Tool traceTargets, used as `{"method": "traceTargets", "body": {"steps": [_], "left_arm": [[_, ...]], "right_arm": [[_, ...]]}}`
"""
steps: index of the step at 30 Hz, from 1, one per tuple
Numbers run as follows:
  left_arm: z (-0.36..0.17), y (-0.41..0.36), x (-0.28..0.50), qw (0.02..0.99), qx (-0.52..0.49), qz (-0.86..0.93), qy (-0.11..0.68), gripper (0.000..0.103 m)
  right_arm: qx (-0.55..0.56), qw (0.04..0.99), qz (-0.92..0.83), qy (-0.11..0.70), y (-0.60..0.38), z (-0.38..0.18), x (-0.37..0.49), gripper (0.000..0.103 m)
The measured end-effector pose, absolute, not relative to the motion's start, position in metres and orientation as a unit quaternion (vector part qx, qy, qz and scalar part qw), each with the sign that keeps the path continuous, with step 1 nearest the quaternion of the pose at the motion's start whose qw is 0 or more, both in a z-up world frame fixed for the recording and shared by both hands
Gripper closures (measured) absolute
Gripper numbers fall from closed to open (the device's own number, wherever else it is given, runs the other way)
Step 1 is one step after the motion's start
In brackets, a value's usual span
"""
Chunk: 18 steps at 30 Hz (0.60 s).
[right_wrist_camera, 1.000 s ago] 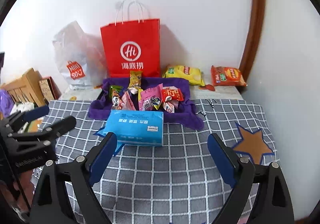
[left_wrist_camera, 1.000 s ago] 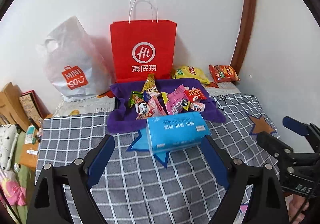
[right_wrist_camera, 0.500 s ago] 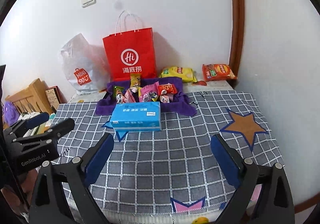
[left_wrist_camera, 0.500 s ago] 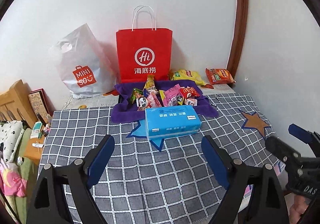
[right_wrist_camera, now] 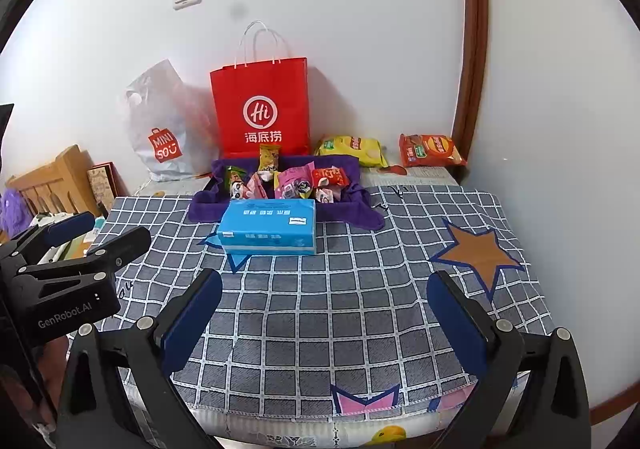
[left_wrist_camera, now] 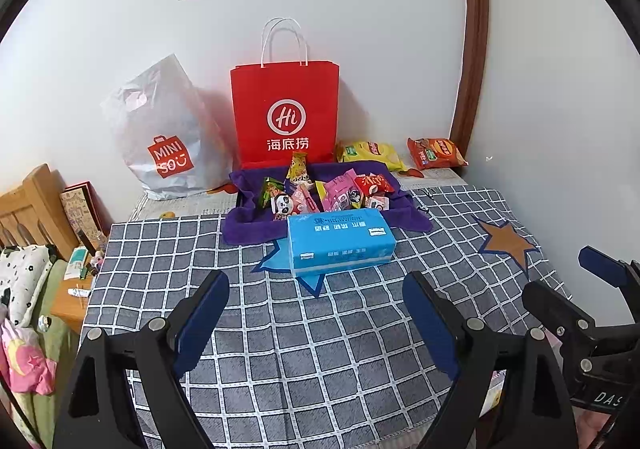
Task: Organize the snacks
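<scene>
Small snack packets (left_wrist_camera: 326,191) heaped in purple-lined tray (left_wrist_camera: 244,227) behind blue tissue box (left_wrist_camera: 340,239); two chip bags (right_wrist_camera: 394,151) by the wall. Left gripper (left_wrist_camera: 316,323), right gripper (right_wrist_camera: 324,319) above table (right_wrist_camera: 320,309), fingers apart, empty. Sorted or awaiting sorting: unclear.

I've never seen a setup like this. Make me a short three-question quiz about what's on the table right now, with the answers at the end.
1. True or false: the blue tissue pack lies in front of the purple cloth tray of small snacks.
2. Which chip bag lies nearer the brown door frame: A the yellow chip bag, or B the orange chip bag?
3. Fill in: both the left gripper and the right gripper are ____ and hold nothing.

Key: 1 true. 2 B; the yellow one sits closer to the red paper bag. 3 open.
</scene>
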<state>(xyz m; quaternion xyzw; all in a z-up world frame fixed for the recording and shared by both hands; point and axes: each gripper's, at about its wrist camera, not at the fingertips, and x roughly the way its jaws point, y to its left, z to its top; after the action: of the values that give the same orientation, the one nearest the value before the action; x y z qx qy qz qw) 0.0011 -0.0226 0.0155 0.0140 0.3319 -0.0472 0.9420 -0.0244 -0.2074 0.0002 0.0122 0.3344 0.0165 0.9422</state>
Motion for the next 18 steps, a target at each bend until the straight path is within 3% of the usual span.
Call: {"method": "traceTargets", "body": {"steps": [18], "left_arm": [[0.0210, -0.0220, -0.0023, 0.943, 0.012, -0.052, 0.328, 0.015]], "right_arm": [[0.009, 0.943, 0.014, 0.332, -0.2065, 0.0012, -0.0277, 0.002]]}}
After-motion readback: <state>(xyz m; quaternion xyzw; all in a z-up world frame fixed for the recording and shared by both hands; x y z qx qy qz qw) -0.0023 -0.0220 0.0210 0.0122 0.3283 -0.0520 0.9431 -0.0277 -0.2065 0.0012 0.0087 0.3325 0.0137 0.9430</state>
